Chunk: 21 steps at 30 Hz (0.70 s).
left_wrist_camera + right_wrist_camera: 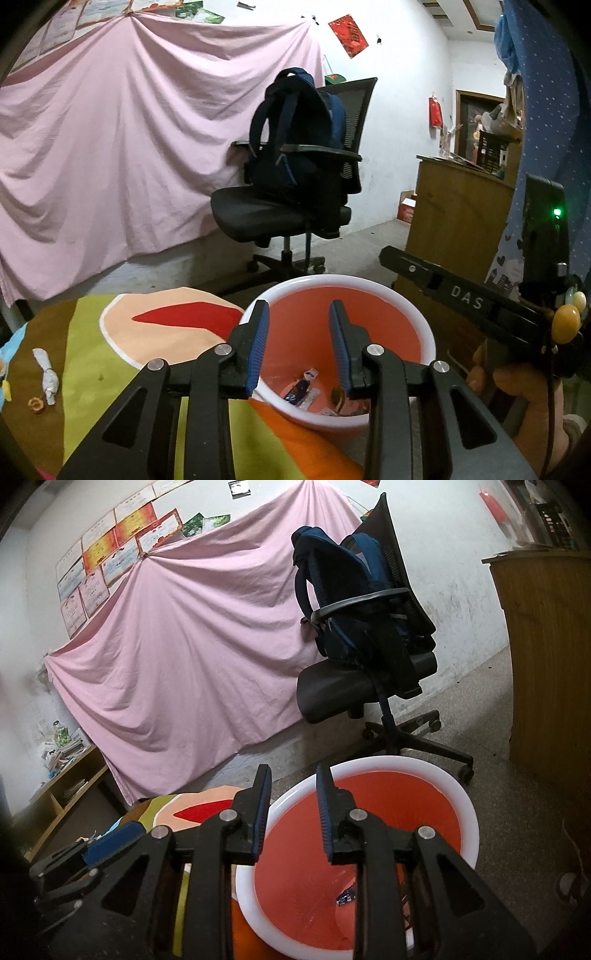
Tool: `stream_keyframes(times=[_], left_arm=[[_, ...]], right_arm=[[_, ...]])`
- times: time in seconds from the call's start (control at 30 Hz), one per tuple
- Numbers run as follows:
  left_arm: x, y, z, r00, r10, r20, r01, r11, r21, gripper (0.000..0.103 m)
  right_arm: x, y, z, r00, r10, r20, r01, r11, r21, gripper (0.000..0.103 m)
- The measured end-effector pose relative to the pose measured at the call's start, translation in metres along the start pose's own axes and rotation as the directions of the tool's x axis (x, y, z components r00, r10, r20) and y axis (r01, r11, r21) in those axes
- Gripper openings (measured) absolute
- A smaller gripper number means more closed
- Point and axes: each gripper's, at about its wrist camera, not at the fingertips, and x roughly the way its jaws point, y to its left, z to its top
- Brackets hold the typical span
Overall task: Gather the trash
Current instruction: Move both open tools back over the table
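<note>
Both grippers hung over the red, white-rimmed bin (347,321) — the left gripper (299,343) and right gripper (291,812) each with jaws parted and nothing between them; wrappers (303,391) already lay at the bin's bottom. The next piece, a crumpled white wrapper (46,376), lay well left of the left fingers (258,347) on the patterned cloth (110,398), its long axis running roughly away from the camera — so the left hand looked nearer.

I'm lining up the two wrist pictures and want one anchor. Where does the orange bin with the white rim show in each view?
Left wrist view: the orange bin sits low, right of centre, behind and between the left gripper fingers; wrappers lie at its bottom.
Right wrist view: the orange bin fills the lower centre to right, behind the right gripper fingers.
Shared landmark: the office chair carrying a dark backpack, just beyond the bin.
</note>
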Motion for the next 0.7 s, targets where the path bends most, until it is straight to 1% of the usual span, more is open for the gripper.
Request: stream_keyframes(times=[0.03,0.13,0.2,0.27,0.37,0.4,0.47,0.57,0.7], left_arm=[[-0.002,0.003,0.000,1.000,0.007,0.002,-0.007,1.000,-0.005,0.029],[-0.012,0.013,-0.001,0.999,0.035,0.016,-0.035,0.999,-0.029,0.037],[-0.019,0.020,0.000,0.998,0.060,0.033,-0.058,0.997,-0.048,0.041],[-0.028,0.027,-0.001,0.995,0.086,0.050,-0.082,0.994,-0.069,0.043],[-0.044,0.040,-0.001,0.988,0.132,0.081,-0.123,0.986,-0.109,0.052],[-0.051,0.046,-0.002,0.984,0.150,0.094,-0.137,0.982,-0.127,0.054],[-0.062,0.055,-0.002,0.978,0.177,0.114,-0.159,0.975,-0.158,0.054],[-0.079,0.070,-0.004,0.964,0.225,0.142,-0.195,0.961,-0.196,0.054],[-0.107,0.088,-0.010,0.939,0.286,0.190,-0.238,0.941,-0.240,0.065]], right_arm=[[0.000,0.001,0.000,1.000,0.001,0.002,-0.001,1.000,-0.004,0.059],[-0.001,0.007,-0.001,1.000,0.010,0.015,-0.010,1.000,-0.019,0.068],[-0.002,0.014,0.000,0.999,0.022,0.027,-0.022,0.999,-0.030,0.076],[-0.003,0.021,0.001,0.998,0.037,0.041,-0.035,0.998,-0.042,0.082],[-0.009,0.034,0.003,0.995,0.060,0.083,-0.054,0.996,-0.067,0.094],[-0.011,0.039,0.003,0.993,0.069,0.099,-0.061,0.995,-0.077,0.098],[-0.015,0.047,0.004,0.988,0.086,0.128,-0.074,0.993,-0.094,0.103],[-0.021,0.059,0.003,0.977,0.113,0.179,-0.095,0.990,-0.108,0.103],[-0.032,0.075,0.000,0.950,0.181,0.253,-0.152,0.980,-0.129,0.103]])
